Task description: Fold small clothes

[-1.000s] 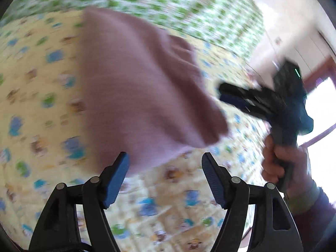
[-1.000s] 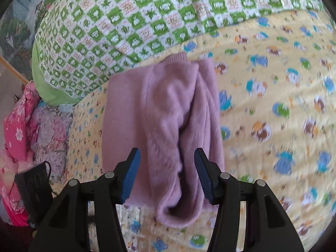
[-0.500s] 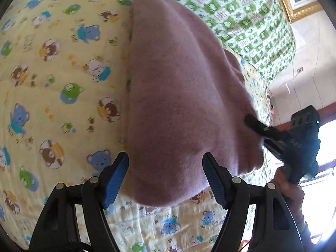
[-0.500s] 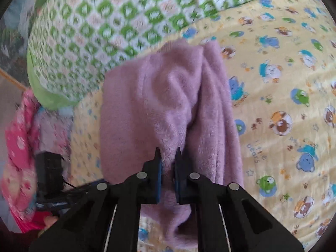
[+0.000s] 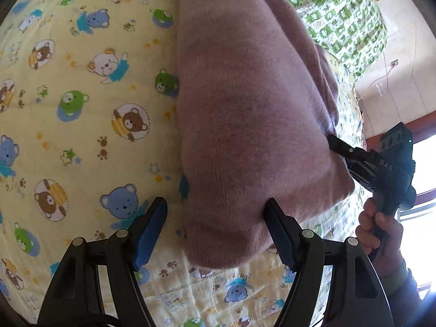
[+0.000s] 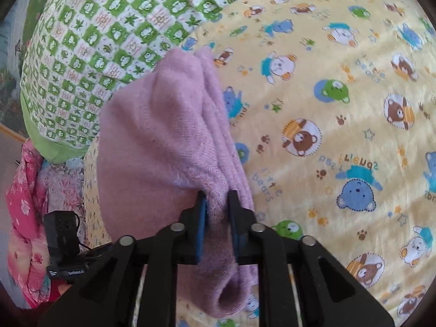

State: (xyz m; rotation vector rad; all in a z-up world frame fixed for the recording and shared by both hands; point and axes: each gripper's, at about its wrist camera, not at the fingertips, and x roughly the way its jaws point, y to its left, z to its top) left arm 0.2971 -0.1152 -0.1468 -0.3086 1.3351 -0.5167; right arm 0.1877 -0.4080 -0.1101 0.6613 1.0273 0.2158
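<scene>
- Compared with a second ago, the right tongs (image 6: pixel 216 219) were standing apart in front of the garment and now pinch a bunched fold of it; their jaws have just eased open a bit after a tighter squeeze, fabric between them all the same.
- The left tongs (image 5: pixel 215 231) sit closer in than before, spread wide just as they were, with the near corner of the garment between the blue pads (image 5: pixel 148 231), which aren't pressing it (so no grip there).
- The soft mauve-pink knitted sweater (image 5: pixel 245 109) lies on the bed, on a pale yellow quilt printed with cartoon bears (image 5: pixel 81 109), its far end touching a green-and-white checked blanket (image 6: pixel 95 41). It's folded into a long bundle, smooth on top, several layered edges along one side.
- Only the left wrist view shows the person's hand (image 5: pixel 381 226) gripping the right tool's handle, plus a cream wall.
- Only the right wrist view shows those stacked layers, and pink floral fabric (image 6: pixel 24 204) heaped beside the bed.
</scene>
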